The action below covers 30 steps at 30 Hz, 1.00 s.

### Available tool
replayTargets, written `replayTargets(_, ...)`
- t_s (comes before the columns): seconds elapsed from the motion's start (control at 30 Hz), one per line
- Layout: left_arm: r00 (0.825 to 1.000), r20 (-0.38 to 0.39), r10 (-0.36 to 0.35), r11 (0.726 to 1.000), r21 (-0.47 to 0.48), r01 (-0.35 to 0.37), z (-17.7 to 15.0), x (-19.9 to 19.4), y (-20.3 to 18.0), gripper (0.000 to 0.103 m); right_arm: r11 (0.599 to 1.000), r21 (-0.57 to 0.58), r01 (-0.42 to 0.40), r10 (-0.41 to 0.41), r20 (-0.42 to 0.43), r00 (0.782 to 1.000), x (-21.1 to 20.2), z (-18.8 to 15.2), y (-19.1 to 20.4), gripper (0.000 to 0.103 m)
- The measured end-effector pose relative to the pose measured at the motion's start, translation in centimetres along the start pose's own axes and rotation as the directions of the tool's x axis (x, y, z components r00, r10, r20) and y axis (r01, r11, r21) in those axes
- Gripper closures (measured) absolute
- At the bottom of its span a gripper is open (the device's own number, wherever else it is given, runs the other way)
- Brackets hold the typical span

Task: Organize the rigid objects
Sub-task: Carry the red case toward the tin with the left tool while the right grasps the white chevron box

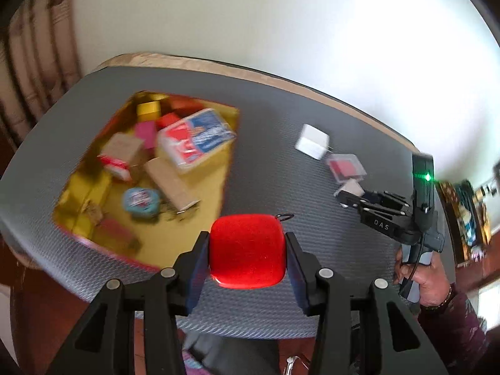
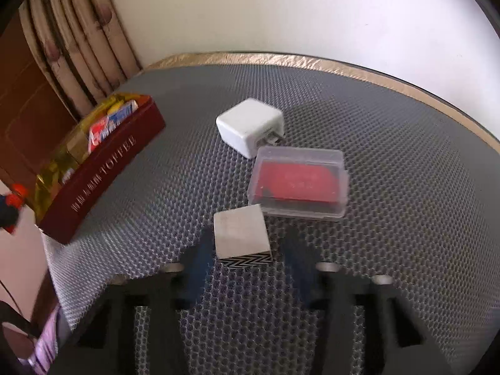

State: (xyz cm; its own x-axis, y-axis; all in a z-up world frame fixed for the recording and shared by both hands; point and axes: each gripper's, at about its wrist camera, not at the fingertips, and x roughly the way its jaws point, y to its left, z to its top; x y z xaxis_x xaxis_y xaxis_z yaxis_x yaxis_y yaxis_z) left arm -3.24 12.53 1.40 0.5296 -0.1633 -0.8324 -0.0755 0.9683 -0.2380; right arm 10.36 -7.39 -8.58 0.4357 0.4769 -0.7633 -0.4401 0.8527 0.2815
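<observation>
We see an open rectangular box with dark red outer walls and a shiny gold lining [image 1: 218,168] sitting on the grey honeycomb-textured mat [image 1: 281,187] that covers the table, and it is already well filled: a flat red, white and blue tin [image 1: 197,139] leans across the top, a small round light-blue tin [image 1: 140,203] lies toward the near side, and around them we make out a yellow block [image 1: 148,107], a pink block [image 1: 146,132], an orange-red block [image 1: 168,121], and a few tan cardboard-coloured pieces [image 1: 170,181], though blur keeps us from naming them more closely. Our left gripper [image 1: 247,254] is partly closed, its pads pressing both sides of a glossy red rounded-square object [image 1: 247,250] with a small dark ring at one corner, held above the mat just beside the box's near corner. Well apart from the box, three loose things cluster on the mat: a white plug-in charger cube [image 2: 248,126], a clear plastic lidded case with a red card inside [image 2: 298,182] just beside it, and a small grey cube with a black-and-white zigzag edge [image 2: 240,237]. Our right gripper [image 2: 243,268] has its blue-padded fingers on either side of that cube; the right one clearly stands off it, so it is not gripped.
</observation>
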Motion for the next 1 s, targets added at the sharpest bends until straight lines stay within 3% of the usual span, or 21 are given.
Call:
replayTargets(0.17,0.995,0.028,0.099,0.994,-0.046,-0.098,-0.5,-2.0,4.1,0.056,1.0,0.003,-0.013,0.012,0.063,0.998,-1.6,-0.8,0.7,0.074)
replayTargets(0.37,0.987,0.021,0.159,0.985,-0.064,-0.157,-0.3,-1.9,7.3,0.056,1.0,-0.018,-0.016,0.017,0.099,0.995,-3.0,-2.7,2.3,0.074)
replayTargets(0.73,0.96,0.022,0.278,0.96,0.023,-0.278,2.5,2.2,9.3,0.056,1.0,0.0,-0.017,0.017,0.08,0.997,-2.5,-3.4,2.2,0.074)
replayTargets(1.0,0.949,-0.017,0.315,0.949,0.025,-0.315,4.5,5.9,11.8,0.056,1.0,0.004,-0.02,0.02,0.067,0.998,-1.9,-3.3,2.2,0.074)
